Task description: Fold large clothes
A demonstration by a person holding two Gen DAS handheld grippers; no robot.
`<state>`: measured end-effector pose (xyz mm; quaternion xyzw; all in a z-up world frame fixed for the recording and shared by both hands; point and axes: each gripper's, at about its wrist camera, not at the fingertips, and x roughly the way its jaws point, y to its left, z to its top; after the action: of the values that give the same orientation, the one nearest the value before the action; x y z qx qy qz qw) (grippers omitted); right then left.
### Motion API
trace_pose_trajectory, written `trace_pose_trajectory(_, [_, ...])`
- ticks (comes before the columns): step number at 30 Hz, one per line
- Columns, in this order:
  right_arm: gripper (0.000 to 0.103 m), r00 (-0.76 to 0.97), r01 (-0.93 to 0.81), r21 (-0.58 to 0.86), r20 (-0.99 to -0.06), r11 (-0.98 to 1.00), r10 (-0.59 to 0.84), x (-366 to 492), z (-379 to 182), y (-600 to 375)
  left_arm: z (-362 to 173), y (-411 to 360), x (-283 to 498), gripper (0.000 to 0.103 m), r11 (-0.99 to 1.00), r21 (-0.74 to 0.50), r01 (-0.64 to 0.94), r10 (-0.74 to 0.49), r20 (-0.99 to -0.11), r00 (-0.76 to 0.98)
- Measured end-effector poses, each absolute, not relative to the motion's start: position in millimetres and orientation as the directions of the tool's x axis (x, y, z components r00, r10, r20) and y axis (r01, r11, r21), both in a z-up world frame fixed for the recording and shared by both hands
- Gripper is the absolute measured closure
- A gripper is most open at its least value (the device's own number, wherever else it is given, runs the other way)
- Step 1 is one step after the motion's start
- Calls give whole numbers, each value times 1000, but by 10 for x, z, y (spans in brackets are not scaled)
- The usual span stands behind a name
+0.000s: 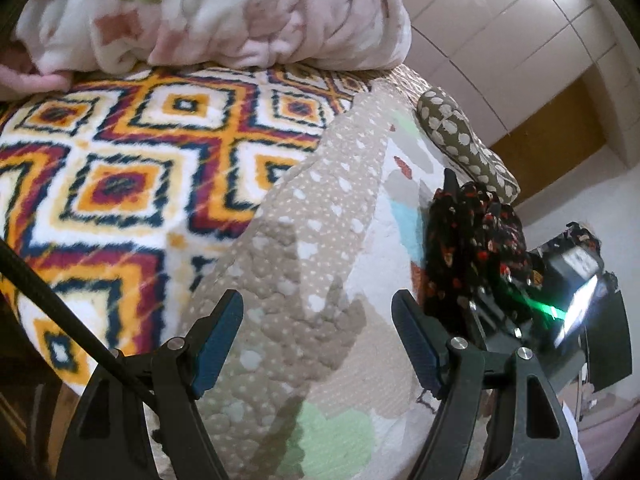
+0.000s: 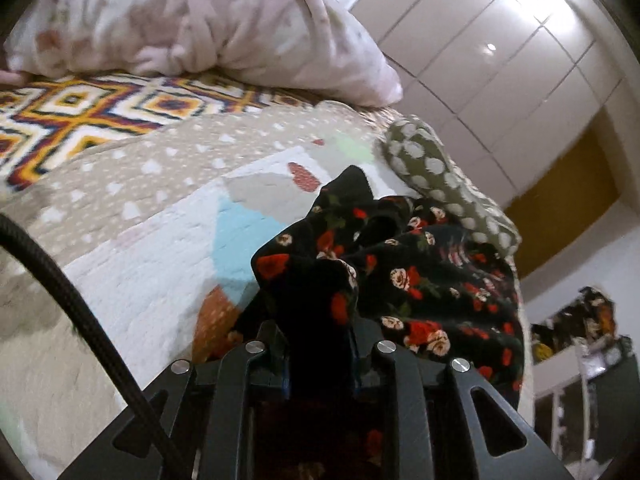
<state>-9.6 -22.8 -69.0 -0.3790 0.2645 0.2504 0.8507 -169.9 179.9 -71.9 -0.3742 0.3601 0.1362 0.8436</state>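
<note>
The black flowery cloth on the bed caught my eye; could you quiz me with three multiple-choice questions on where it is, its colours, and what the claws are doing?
1. Where is the floral garment?
A. on the patchwork quilt
B. on the floor
C. on the pink blanket

2. What colour are its flowers?
A. blue
B. red and cream
C. yellow

3. How is the left claw?
A. shut on the garment
B. open, holding nothing
C. shut on the quilt

Answers: 1 A, it is bunched on the quilt beside the spotted pillow; 2 B, red and cream roses on black; 3 B, its fingers are spread, while the right claw pinches the garment.

left gripper [image 1: 318, 342] gapes wide; right gripper [image 2: 320, 354] is clamped on cloth.
</note>
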Motion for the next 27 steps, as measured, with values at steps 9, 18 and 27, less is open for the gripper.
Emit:
trace_pose_trajectory(9, [82,742,-661,-525,-566,536,360,-431,-684,-603,-471,1464,-1294,27,754,-486,-442,-46,-710,702])
trace_pose_trajectory(18, [60,778,-628,-628,-477,461,409,-649,-952,-650,-191,1025,-346,27,855,-421,-302,-104,-709,697])
trace_pose_trajectory(27, [48,689,-724,-449,-498,523,527,-1042,-669,-1457,-384,334,759,27,919,-375,-120,-234,-765,600])
